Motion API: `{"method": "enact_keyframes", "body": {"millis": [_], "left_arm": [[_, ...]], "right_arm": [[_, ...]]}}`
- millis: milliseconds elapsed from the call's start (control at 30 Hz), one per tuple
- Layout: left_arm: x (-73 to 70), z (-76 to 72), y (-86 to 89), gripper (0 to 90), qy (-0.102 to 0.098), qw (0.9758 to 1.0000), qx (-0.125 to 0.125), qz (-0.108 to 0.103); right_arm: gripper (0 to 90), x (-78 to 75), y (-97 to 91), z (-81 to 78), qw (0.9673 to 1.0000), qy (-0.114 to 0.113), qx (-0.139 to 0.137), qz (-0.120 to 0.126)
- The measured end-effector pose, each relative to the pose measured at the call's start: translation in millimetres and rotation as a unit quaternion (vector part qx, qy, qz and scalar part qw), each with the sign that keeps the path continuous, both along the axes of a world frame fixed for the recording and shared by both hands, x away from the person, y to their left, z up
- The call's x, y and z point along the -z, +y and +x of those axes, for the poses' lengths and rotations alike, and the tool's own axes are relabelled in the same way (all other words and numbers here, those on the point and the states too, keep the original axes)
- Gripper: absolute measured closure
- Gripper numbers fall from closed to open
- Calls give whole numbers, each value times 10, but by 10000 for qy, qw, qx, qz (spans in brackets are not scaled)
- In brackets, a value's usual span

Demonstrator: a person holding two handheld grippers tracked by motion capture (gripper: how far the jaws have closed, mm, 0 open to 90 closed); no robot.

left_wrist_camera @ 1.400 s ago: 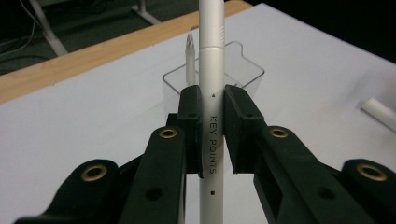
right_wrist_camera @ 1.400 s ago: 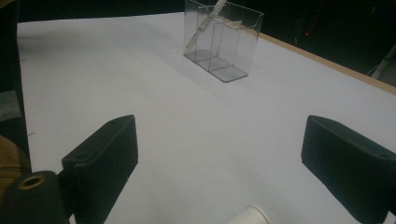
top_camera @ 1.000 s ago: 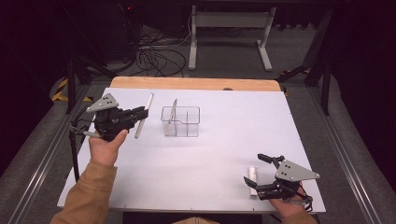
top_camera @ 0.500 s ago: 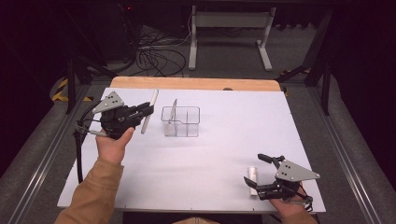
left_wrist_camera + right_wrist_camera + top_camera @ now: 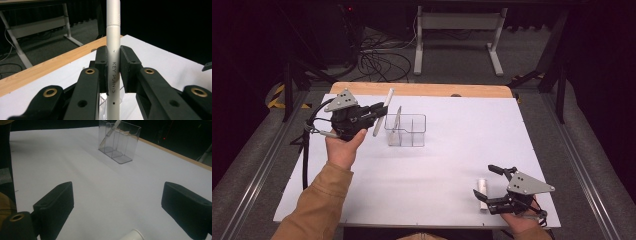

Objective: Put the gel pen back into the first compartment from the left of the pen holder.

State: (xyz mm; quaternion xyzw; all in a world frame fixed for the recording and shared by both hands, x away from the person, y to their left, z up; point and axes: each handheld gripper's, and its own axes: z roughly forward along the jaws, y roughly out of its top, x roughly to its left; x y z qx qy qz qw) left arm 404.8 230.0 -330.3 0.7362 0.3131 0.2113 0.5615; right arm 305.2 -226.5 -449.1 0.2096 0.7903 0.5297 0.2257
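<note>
Raised rightward, left gripper (image 5: 379, 111) clamps white pen (image 5: 113, 62) (upright between pads); right gripper (image 5: 117, 202) gapes.

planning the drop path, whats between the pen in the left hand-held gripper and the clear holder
Nothing: in the high view the pen in the left hand-held gripper sits just left of the clear holder, with bare white table between.

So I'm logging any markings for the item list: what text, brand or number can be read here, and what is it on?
"KEY POINTS": printed lengthwise on the white pen clamped in the left gripper.
A tiny mark lower on the pen's barrel is too small to read.
Nothing else carries readable text.
</note>
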Motion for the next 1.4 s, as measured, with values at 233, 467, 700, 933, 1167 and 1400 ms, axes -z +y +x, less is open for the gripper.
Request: {"method": "enact_keyframes", "body": {"millis": [233, 467, 700, 933, 1167, 1400], "left_arm": [[-26, 93, -125, 777, 20, 10000, 55, 4], [-12, 186, -258, 777, -17, 9999, 66, 120], [21, 296, -322, 777, 50, 9999, 58, -81], [94, 405, -385, 777, 85, 9998, 49, -162], [164, 483, -461, 775, -8, 9998, -36, -177], [233, 536, -552, 775, -156, 9998, -62, -130]], "right_arm": [[114, 0, 1, 0, 10000, 1, 3, 4], [114, 1, -6, 2, 10000, -9, -10, -3], [114, 2, -7, 3, 10000, -10, -16, -4], [114, 2, -8, 2, 10000, 6, -7, 13], [114, 2, -8, 4, 10000, 20, -14, 14], [114, 1, -11, 2, 10000, 36, -7, 31]]}}
